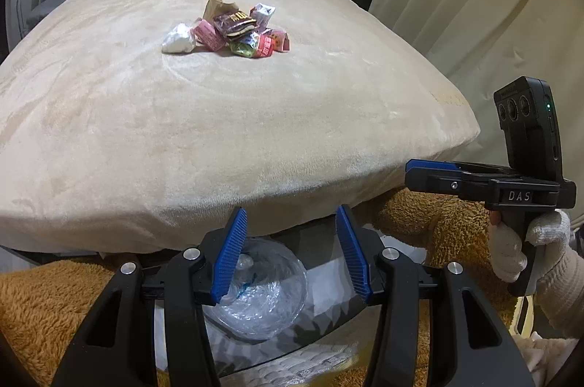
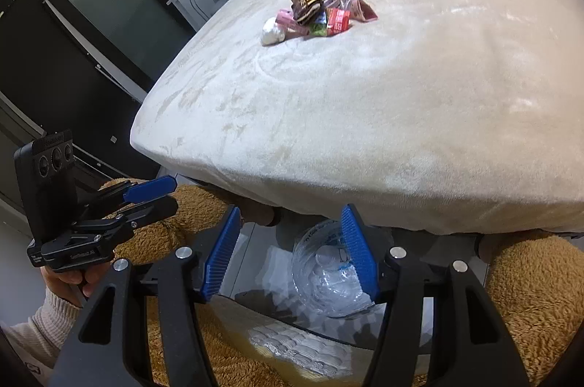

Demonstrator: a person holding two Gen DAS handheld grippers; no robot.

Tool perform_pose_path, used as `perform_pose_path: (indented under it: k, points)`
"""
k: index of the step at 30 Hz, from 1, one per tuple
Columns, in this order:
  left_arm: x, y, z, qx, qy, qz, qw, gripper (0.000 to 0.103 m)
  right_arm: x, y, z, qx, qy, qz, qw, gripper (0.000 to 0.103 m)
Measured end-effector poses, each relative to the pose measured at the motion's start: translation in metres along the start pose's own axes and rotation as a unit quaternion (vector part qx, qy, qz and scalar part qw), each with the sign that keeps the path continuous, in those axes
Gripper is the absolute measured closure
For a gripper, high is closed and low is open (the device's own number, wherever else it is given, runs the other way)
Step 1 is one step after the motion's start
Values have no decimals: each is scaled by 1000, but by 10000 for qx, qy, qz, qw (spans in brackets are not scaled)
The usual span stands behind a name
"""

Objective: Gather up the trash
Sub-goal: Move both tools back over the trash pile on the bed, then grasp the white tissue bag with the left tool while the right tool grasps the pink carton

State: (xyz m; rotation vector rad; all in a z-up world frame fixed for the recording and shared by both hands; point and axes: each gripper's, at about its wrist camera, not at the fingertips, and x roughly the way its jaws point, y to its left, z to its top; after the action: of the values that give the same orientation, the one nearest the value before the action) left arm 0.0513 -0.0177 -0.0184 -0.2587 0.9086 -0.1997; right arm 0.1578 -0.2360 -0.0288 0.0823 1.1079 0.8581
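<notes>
progress: not started, wrapper pile (image 1: 233, 29) uncollected on bed (image 1: 328, 102) | left gripper (image 1: 292, 255) spread, empty | right gripper (image 2: 292, 255) spread, empty

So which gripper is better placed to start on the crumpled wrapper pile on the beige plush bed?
Probably the left gripper: open and empty, and the white crumpled paper wad lies on its side.
</notes>
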Motion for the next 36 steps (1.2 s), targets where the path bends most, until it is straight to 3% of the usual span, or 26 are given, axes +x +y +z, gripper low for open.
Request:
perform_pose_path:
  k: [9,16,18,21,28,36]
  points:
    - [-7,12,33,81,-209,235,9995,53,-16,-6,37,-136,-345,-144,9992,45]
    - [6,39,74,111,-253,468,9985,52,-5,-23,88,-125,-517,-255,9983,45]
    - [12,48,89,191,-274,523,9981,41,0,-31,108,-125,-572,-286,9979,45]
    - [31,64,114,258,-181,621,9976,39,14,-44,141,-92,-604,-357,9975,45]
    - [88,106,172,429,142,786,9959,39,65,-82,213,73,-351,-380,9986,37]
    - [152,144,209,589,556,1001,9917,39,135,-118,256,436,343,-98,9984,37]
